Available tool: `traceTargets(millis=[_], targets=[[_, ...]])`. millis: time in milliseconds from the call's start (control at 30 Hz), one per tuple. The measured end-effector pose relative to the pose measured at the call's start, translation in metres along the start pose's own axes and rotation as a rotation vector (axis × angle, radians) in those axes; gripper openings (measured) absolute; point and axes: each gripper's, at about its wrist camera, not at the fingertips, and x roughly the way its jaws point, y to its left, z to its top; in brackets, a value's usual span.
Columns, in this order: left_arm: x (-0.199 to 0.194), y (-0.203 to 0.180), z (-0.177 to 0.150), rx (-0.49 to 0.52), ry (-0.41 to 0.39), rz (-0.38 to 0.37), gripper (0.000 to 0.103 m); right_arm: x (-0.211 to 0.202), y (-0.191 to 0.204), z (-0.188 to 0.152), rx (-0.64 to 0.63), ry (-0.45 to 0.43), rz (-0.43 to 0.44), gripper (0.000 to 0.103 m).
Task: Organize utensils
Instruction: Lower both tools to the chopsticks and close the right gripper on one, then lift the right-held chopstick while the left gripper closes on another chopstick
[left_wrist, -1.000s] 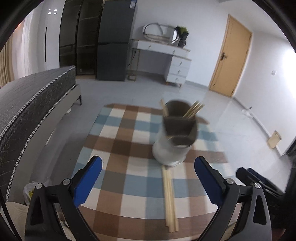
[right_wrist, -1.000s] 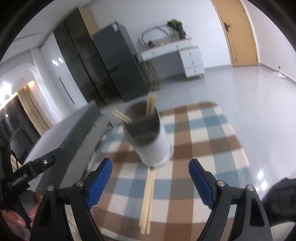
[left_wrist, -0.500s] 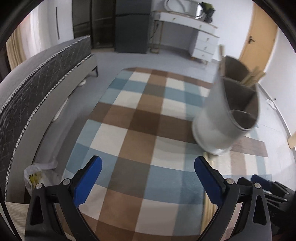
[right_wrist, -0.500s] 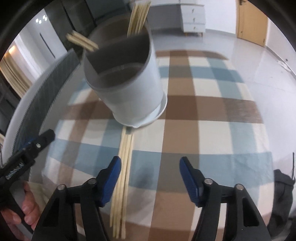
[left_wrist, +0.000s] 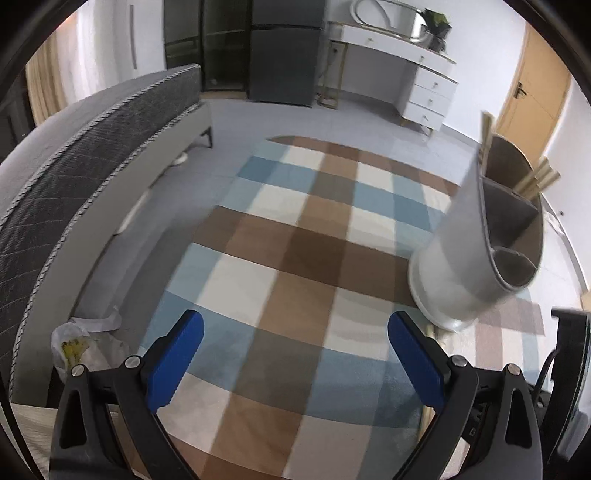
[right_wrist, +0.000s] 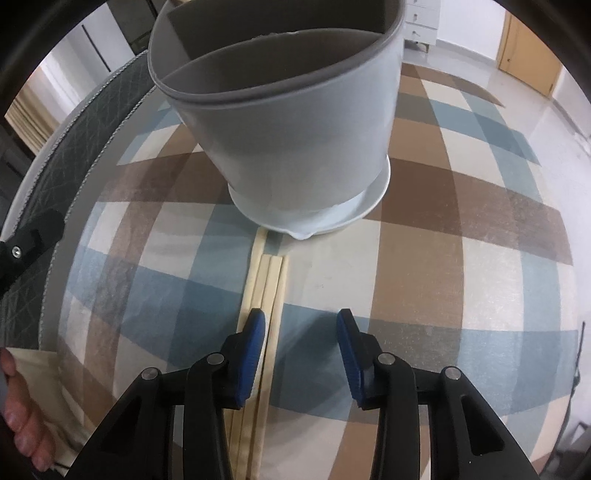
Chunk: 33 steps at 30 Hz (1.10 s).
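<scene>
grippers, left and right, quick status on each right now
Left gripper: open, nothing between the jaws.
Right gripper: jaws closing over the chopsticks on the cloth, not yet gripping them.

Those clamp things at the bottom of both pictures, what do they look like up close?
Both match: the left gripper and right gripper each have two black skeletal plastic arms with triangular cut-outs and silver screw heads, ending in flat blue pads. A black cable shows beside the left one.

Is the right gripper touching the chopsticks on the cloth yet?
Cannot tell. In the right wrist view the closing right gripper has its left pad over the chopsticks, but contact or a gap isn't plain.
</scene>
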Motion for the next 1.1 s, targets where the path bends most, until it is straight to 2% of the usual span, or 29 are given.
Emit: traceTargets(millis=[133, 200, 367, 533, 633, 733, 867, 1100], targets=[[-0.003, 0.007, 0.003, -0.033, -0.002, 0.001, 0.098, -0.002, 0.006, -0.005, -0.040, 0.005, -0.053, 0.035], [-0.001, 0.008, 0.004, -0.042, 0.004, 0.001, 0.098, -0.002, 0.006, -0.008, -0.050, 0.022, -0.081, 0.026], [-0.002, 0.012, 0.008, -0.068, 0.005, -0.012, 0.098, -0.003, 0.008, -0.012, -0.022, 0.021, -0.079, 0.028], [-0.003, 0.014, 0.008, -0.063, 0.001, -0.023, 0.098, 0.003, 0.025, -0.001, -0.090, 0.000, -0.109, 0.028], [-0.004, 0.016, 0.009, -0.056, -0.001, -0.026, 0.098, 0.006, 0.032, 0.005, -0.115, -0.032, -0.105, 0.024], [-0.003, 0.018, 0.009, -0.059, 0.002, -0.020, 0.098, 0.008, 0.042, 0.009, -0.163, -0.066, -0.085, 0.005], [0.000, 0.015, 0.008, -0.053, 0.015, -0.021, 0.098, 0.007, 0.037, 0.009, -0.136, -0.077, -0.024, 0.004], [0.001, 0.004, 0.000, 0.014, 0.009, -0.024, 0.098, -0.026, -0.004, 0.001, 0.010, -0.130, 0.108, 0.004]])
